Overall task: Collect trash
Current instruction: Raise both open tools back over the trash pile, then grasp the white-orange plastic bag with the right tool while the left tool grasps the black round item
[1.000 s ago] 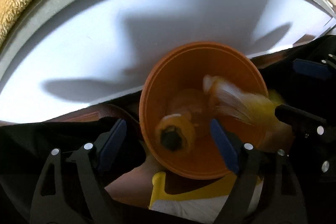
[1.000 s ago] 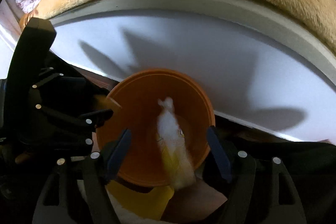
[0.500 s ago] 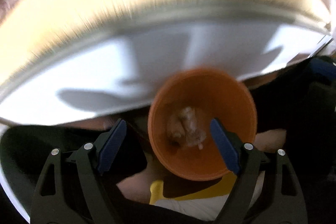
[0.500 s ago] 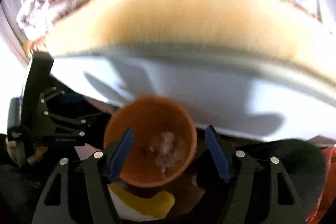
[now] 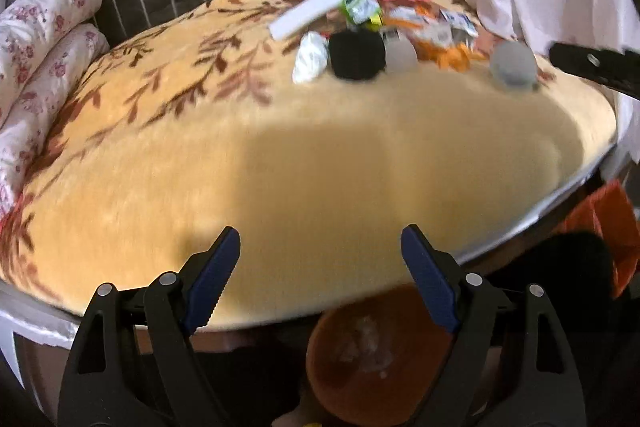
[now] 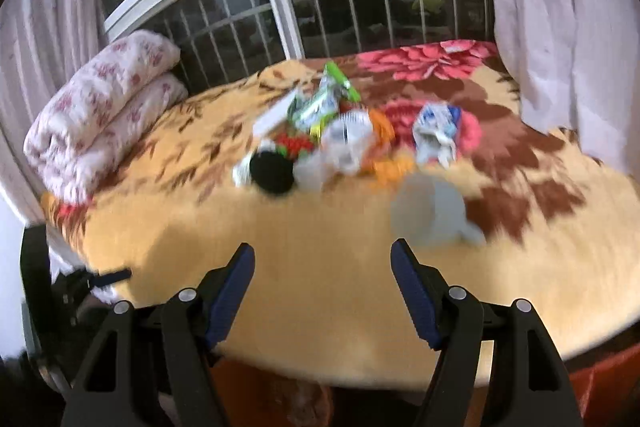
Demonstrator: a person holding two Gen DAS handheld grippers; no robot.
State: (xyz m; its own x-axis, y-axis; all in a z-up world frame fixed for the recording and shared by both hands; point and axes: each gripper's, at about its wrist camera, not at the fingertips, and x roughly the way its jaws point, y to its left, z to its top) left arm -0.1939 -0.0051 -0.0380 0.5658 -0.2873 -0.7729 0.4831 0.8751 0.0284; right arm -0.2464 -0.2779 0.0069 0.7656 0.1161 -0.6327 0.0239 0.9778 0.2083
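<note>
Below the near edge of the yellow plush-blanketed bed point(image 5: 320, 167), orange plastic bin point(image 5: 360, 359) sits handy; crumpled wrappers point(image 6: 340, 131) heaped far side; both hand-held grippers point(image 5: 320, 275) point(image 6: 322, 287) wide, empty.

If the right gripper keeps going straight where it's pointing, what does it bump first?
Probably the blanket: the open, empty right gripper tilts down at bare cloth, short of the trash pile. Depth is unclear.

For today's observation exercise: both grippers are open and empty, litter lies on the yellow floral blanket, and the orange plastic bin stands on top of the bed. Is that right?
Not quite. The orange plastic bin stands below the bed's near edge, not on it; the left wrist view shows this. The rest holds: left gripper and right gripper are open and empty, and litter lies on the yellow floral blanket.
</note>
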